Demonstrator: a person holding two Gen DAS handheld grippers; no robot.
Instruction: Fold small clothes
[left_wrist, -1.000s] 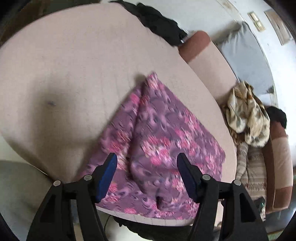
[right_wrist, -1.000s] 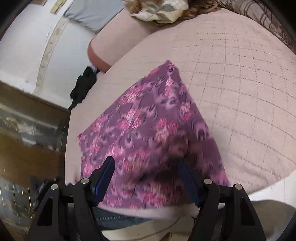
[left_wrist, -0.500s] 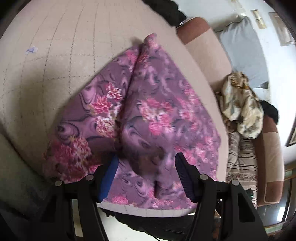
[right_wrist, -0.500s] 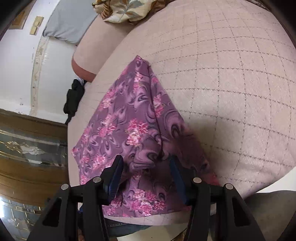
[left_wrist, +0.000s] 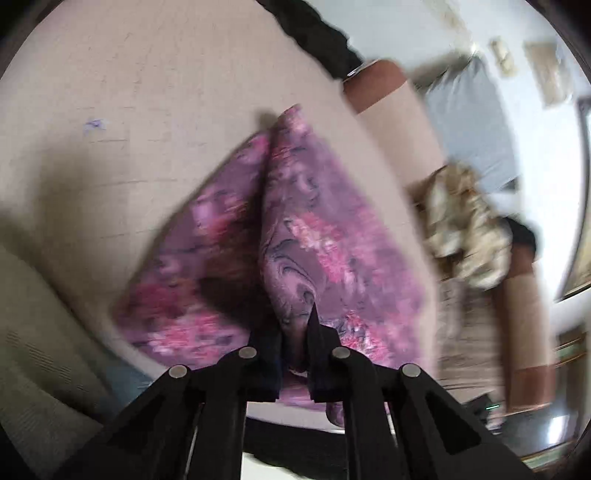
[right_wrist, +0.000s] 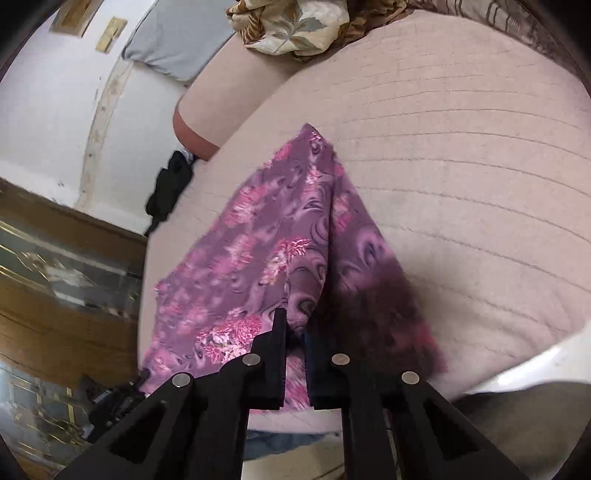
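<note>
A purple cloth with pink flowers (left_wrist: 325, 240) lies on a pale pink quilted cushion (left_wrist: 129, 110), near its front edge. My left gripper (left_wrist: 293, 332) is shut on a raised fold of the cloth at its near edge. My right gripper (right_wrist: 295, 332) is shut on another pinched fold of the same cloth (right_wrist: 266, 251) at the near edge. The cloth rises in a ridge from each grip toward its far corner. The fabric between the jaws hides the pads.
A crumpled beige patterned cloth (left_wrist: 469, 229) lies on the sofa, also in the right wrist view (right_wrist: 291, 26). A black garment (left_wrist: 317, 40) lies at the cushion's far edge. A grey pillow (right_wrist: 177, 44) leans on the wall. A wooden cabinet (right_wrist: 55, 277) stands left.
Both grippers have gone from open around the cloth's near edge to shut on pinched folds of it, and the cloth has lifted into ridges.
</note>
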